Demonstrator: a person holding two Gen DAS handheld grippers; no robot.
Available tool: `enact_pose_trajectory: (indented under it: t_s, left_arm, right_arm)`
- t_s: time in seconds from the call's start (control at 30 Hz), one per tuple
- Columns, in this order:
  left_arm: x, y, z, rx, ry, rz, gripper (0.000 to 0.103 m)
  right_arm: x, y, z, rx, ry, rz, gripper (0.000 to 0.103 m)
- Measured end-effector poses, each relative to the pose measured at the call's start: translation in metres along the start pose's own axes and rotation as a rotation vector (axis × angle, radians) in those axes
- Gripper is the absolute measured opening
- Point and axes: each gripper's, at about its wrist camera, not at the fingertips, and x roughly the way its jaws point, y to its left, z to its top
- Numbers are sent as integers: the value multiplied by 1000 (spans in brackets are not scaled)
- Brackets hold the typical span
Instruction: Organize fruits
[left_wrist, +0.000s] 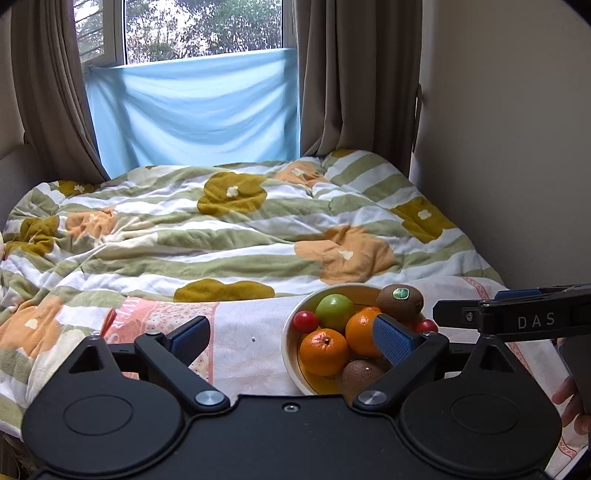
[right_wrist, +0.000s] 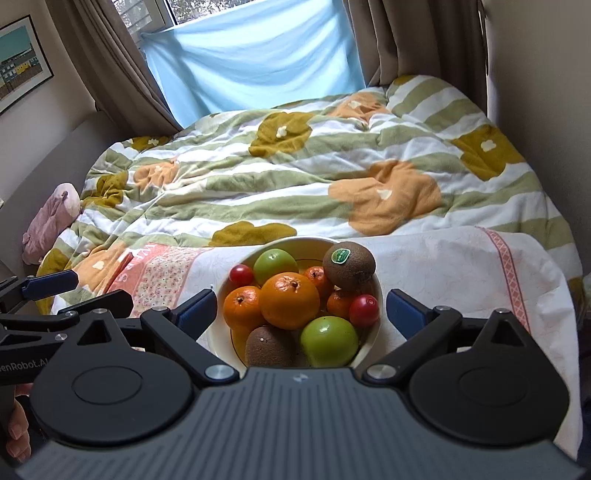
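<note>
Right wrist view: we see the bowl of fruit directly ahead, between the two fingers of the right gripper.
Bowl: cream, round; it rests on a white cloth with pink patterned bands spread over the near end of the bed.
Fruit: we count a large orange at the centre, smaller oranges around it, two green apples, two small red fruits, and two kiwis; the stickered kiwi sits highest, at the far right rim, and the plain kiwi lies at the near edge.
Right gripper: jaws wide apart, holding nothing; its blue pads flank the bowl on both sides.
Left gripper: jaws wide apart, empty; in the left wrist view we see the bowl towards its right finger, whose pad overlaps the oranges.
Surroundings: we see a striped floral duvet beyond the cloth, a blue sheet across the window, brown curtains on both sides, a pink plush toy at the left bed edge.
</note>
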Motion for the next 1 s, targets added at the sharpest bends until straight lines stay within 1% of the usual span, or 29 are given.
enact_pose_trajectory:
  t_s: [0.13, 0.2, 0.23, 0.27, 0.3, 0.43, 0.63, 0.77, 1.0]
  left_arm:
    - [-40, 2, -3, -14, -42, 12, 97]
    - [-58, 3, -7, -14, -61, 18, 97]
    - [-67, 3, -9, -13, -70, 27, 99]
    - [-76, 4, -12, -11, -78, 37, 102]
    - [-83, 4, -15, -10, -86, 46, 103]
    - [-111, 5, -31, -5, -93, 59, 103]
    - [-138, 4, -58, -2, -78, 63, 103]
    - [-148, 2, -71, 1, -64, 66, 103]
    - [-158, 2, -81, -5, -60, 64, 103]
  right_arm:
    - [-45, 17, -6, -33, -53, -38, 103]
    - [-68, 25, -12, -58, -75, -77, 103]
    - [-76, 28, -15, -68, -81, -95, 103]
    - [-87, 33, -20, -81, -86, -116, 103]
    - [-95, 36, -25, -92, -88, -133, 103]
    - [-122, 46, -45, -128, -84, -194, 103]
    - [-145, 51, -82, -120, -61, -235, 103]
    - [-155, 52, -100, -109, -48, -250, 103]
    - [-163, 53, -111, -93, -39, -248, 103]
